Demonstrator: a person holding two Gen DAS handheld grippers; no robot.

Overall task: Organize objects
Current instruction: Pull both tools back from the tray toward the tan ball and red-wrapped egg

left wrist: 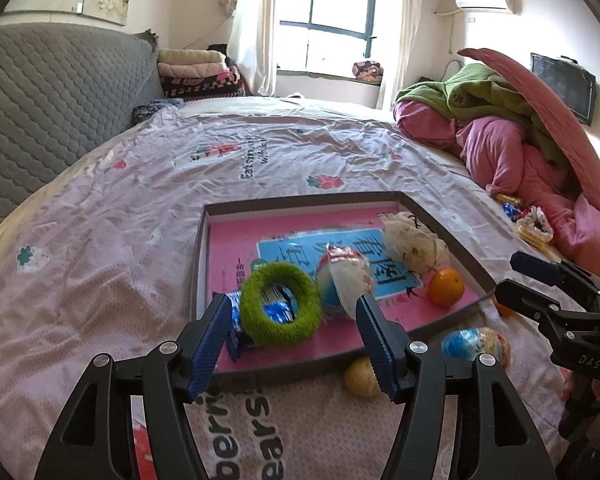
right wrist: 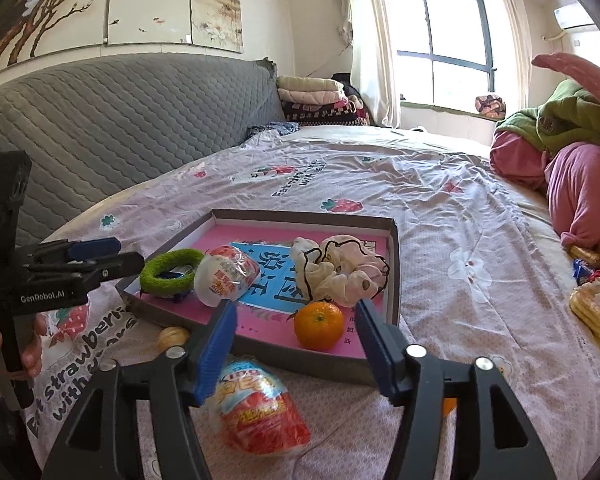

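- One toy egg (right wrist: pixel 256 408) lies on the bed, just outside the tray (right wrist: pixel 396 280). It looks light and slippery, so you squeeze its fat middle.
- Your right gripper (right wrist: pixel 296 344) hangs open above it; your left gripper (left wrist: pixel 292 344) is open too.
- An orange (right wrist: pixel 319 325) and a green ring (right wrist: pixel 170 270) sit inside.

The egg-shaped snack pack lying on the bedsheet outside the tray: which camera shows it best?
The right wrist view. There the egg-shaped snack pack lies large and whole just below the open right gripper, printing visible. In the left wrist view it is smaller, off to the side, partly behind the left gripper's finger.
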